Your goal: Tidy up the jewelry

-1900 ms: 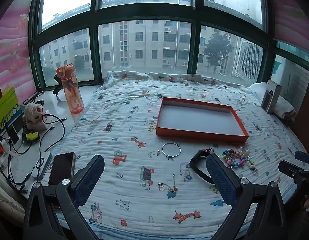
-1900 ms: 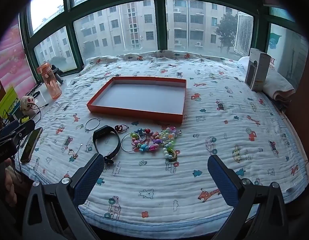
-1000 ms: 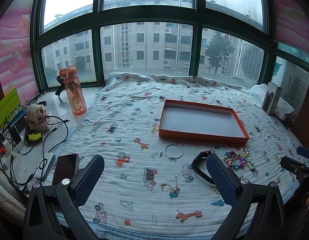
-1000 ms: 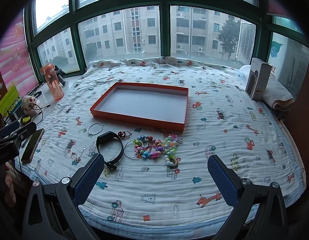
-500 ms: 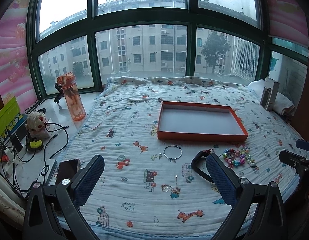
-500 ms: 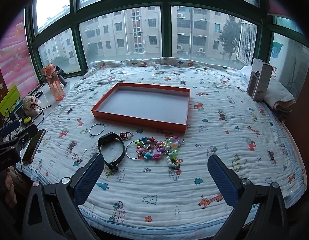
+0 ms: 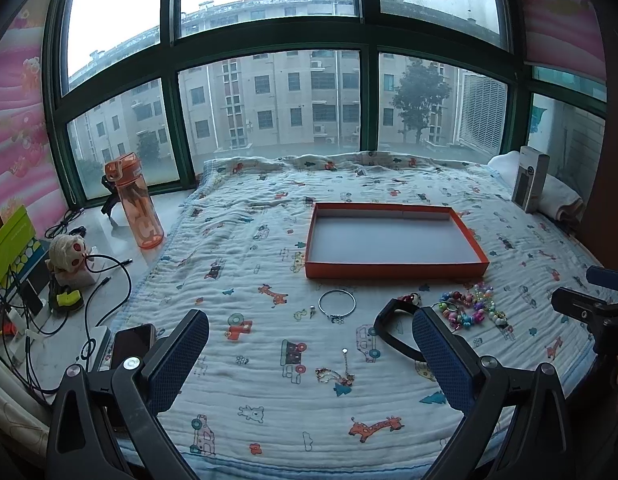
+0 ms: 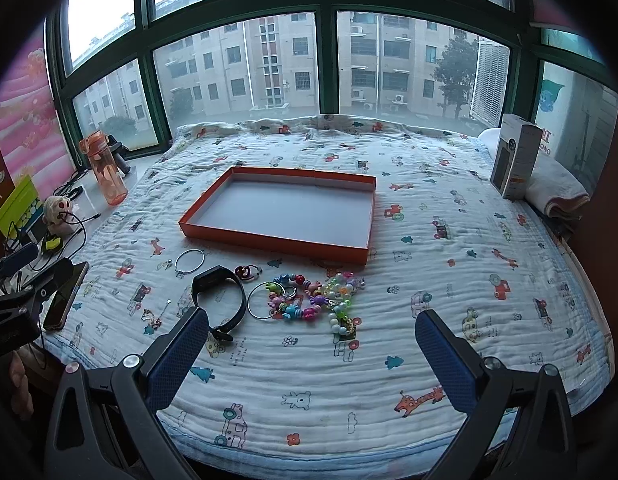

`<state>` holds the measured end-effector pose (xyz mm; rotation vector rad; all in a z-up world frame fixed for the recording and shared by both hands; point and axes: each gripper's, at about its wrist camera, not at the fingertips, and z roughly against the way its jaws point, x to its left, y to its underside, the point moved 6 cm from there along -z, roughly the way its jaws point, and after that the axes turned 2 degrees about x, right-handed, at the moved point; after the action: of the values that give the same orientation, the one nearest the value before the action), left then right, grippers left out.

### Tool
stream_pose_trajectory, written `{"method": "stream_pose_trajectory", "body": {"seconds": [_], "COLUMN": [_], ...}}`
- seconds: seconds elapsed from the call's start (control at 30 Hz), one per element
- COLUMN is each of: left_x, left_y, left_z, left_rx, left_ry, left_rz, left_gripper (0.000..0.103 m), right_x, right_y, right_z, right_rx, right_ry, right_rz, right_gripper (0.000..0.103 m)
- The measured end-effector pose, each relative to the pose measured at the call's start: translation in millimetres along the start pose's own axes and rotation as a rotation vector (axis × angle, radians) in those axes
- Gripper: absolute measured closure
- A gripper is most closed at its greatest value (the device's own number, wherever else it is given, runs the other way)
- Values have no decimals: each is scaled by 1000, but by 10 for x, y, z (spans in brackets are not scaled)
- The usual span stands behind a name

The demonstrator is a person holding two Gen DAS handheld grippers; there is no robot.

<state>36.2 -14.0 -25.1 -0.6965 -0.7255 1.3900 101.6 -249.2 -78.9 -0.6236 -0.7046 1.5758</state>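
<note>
An empty orange tray (image 7: pixel 397 270) (image 8: pixel 269 242) lies on the patterned bed cover. In front of it lie a silver bangle (image 7: pixel 336 303) (image 8: pixel 189 259), a black wristband (image 7: pixel 393 334) (image 8: pixel 221 298), a thin chain (image 7: pixel 337 374) (image 8: pixel 155 316), a red ring piece (image 8: pixel 247 271), a silver ring (image 8: pixel 265 300) and a heap of coloured bead bracelets (image 7: pixel 471 310) (image 8: pixel 317 298). My left gripper (image 7: pixel 309 354) is open and empty, held above the bed's near left side. My right gripper (image 8: pixel 311 350) is open and empty, above the near edge behind the beads.
An orange water bottle (image 7: pixel 135 200) stands on the window ledge at left, with a small toy (image 7: pixel 67 250), cables and a green box (image 7: pixel 11 240). A phone (image 7: pixel 131 342) lies at the bed's left edge. A tall carton (image 8: pixel 515 160) and folded towel (image 8: pixel 557 190) sit far right.
Both grippers have risen and pulled back slightly, so the tray and jewelry sit a little lower in view. Nothing on the bed has moved.
</note>
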Motion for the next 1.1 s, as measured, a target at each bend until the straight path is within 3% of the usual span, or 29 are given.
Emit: {"method": "stream_pose_trajectory", "body": {"seconds": [1.1], "left_x": [-120], "left_y": [-7], "left_z": [-29], "left_rx": [3], "left_ry": [21], "left_rz": [-33], "left_gripper": [0], "right_x": [-17], "right_y": [47], "right_z": [-16], "right_rx": [1], "right_ry": [-7], "right_rz": [-4], "right_gripper": [0]}}
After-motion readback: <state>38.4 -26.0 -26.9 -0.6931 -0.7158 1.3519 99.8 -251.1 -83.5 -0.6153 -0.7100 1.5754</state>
